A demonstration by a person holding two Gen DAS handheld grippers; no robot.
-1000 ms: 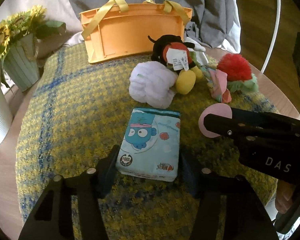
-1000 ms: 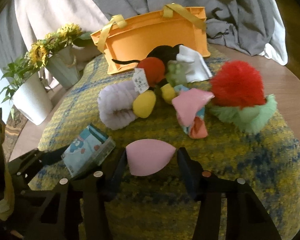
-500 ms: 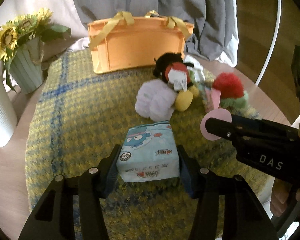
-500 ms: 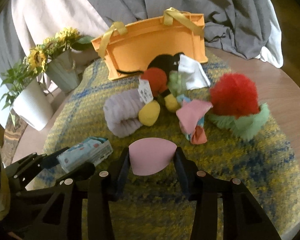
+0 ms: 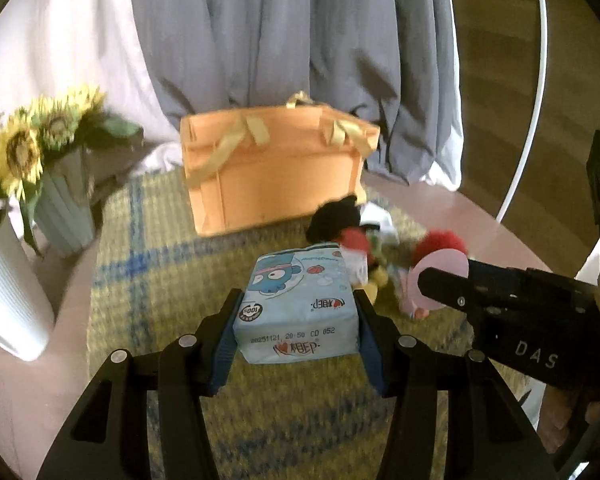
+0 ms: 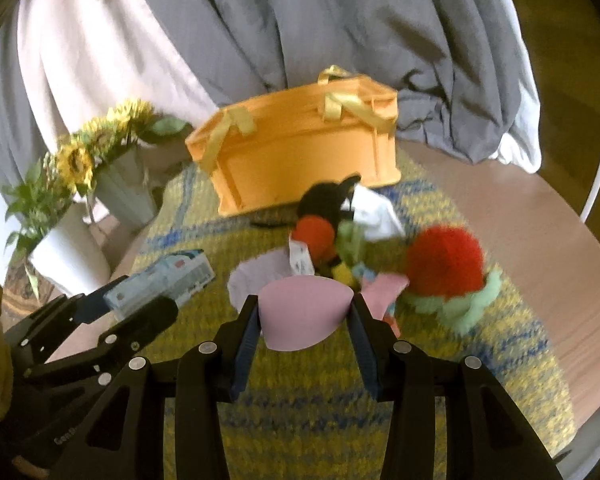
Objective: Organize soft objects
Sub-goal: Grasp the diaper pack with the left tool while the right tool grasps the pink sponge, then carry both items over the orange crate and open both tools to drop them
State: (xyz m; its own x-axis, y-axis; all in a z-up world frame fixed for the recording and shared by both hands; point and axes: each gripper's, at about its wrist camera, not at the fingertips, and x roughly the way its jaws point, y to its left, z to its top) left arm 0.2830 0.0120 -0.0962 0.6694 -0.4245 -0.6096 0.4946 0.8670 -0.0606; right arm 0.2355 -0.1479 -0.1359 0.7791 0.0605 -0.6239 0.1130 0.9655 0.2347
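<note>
While both loads hang above the mat: they seem on the way to the orange bin (image 5: 276, 176).
Left gripper (image 5: 296, 332): fingers clamped on the blue tissue pack (image 5: 300, 304), held by its sides.
Right gripper (image 6: 302, 316): fingers pressed on the pink pad (image 6: 304, 314), bending it.
Toy pile (image 6: 348, 248): blurred and overlapping on the tabletop.
Bin inside: hidden.

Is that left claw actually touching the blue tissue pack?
Touching. The left wrist view shows both fingers of the left gripper pressed against the sides of the tissue pack, which is lifted.
</note>
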